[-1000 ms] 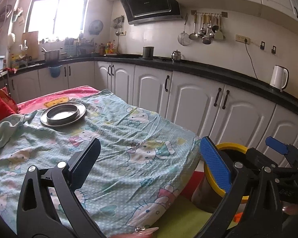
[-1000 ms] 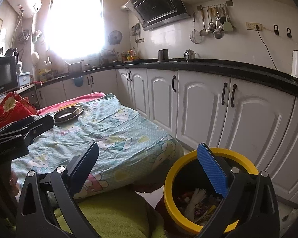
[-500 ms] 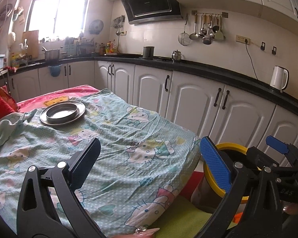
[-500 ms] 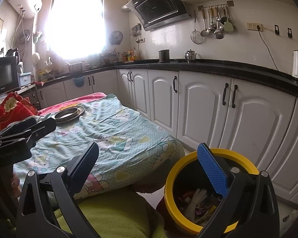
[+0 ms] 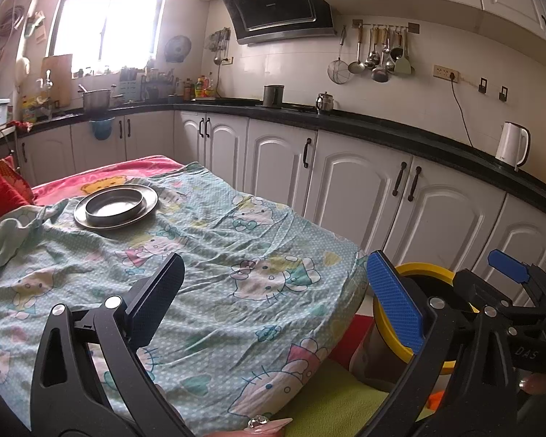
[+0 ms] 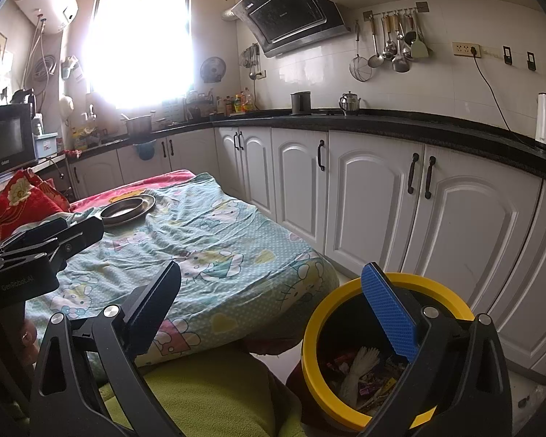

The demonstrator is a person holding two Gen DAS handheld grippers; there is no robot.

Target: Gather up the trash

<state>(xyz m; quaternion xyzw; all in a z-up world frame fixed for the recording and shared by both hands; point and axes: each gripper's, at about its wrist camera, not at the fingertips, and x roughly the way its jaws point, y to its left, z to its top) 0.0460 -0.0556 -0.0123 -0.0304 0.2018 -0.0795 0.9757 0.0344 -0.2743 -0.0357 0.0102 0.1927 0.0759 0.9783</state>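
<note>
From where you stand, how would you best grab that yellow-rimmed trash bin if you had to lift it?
I'd probably pinch the yellow rim of the trash bin, coming straight down from above. The bin stands upright with its mouth open, so one finger can go inside and one outside. Its near-left edge, nearest the right gripper, whose jaws stand wide apart, looks easiest. The body is too broad to span.

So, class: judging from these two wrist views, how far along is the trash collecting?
Done: wrappers and scraps already lie in the yellow-rimmed bin. In hand: nothing; the left gripper and right gripper are both open and empty. Left: no loose trash shows on the patterned sheet, only a metal plate.
</note>
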